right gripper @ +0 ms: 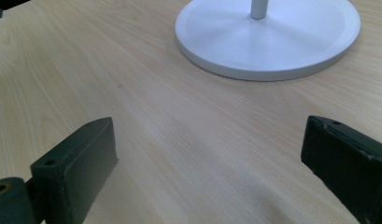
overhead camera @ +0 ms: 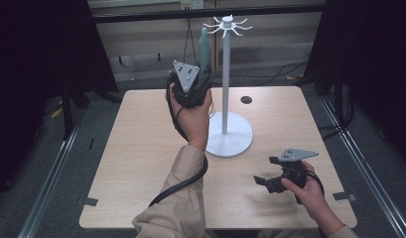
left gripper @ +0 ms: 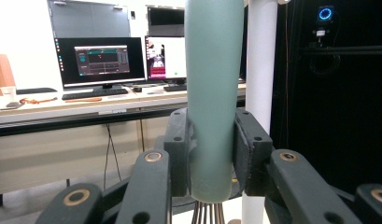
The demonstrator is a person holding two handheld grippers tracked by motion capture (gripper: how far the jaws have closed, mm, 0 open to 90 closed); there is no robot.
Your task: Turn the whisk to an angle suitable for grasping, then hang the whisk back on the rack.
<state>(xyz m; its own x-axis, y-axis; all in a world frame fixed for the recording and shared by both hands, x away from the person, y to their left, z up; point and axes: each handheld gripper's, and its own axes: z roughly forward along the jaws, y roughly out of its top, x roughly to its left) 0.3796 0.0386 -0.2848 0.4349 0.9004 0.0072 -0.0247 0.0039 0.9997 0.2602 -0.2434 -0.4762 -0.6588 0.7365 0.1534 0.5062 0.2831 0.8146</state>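
A person's left hand holds my left gripper [overhead camera: 199,77] raised above the table, jaws pointing up. It is shut on a teal-green handle [overhead camera: 204,47] that stands upright. In the left gripper view both pads press the handle [left gripper: 212,93], and thin metal wires [left gripper: 208,212] hang below it. Right beside it rises the pole [left gripper: 261,70] of a white stand [overhead camera: 225,79], which has a ring of hooks [overhead camera: 226,23] on top and a round base [overhead camera: 230,135]. My right gripper [overhead camera: 266,171] rests low near the table's front right, open with nothing between its jaws [right gripper: 209,154], and faces the base [right gripper: 268,37].
The light wooden table [overhead camera: 141,163] has a small black round hole [overhead camera: 246,99] behind the stand. Black curtains hang on both sides. A cable [overhead camera: 183,183] trails from the left gripper along the sleeve. Desks with monitors [left gripper: 102,60] stand beyond the table.
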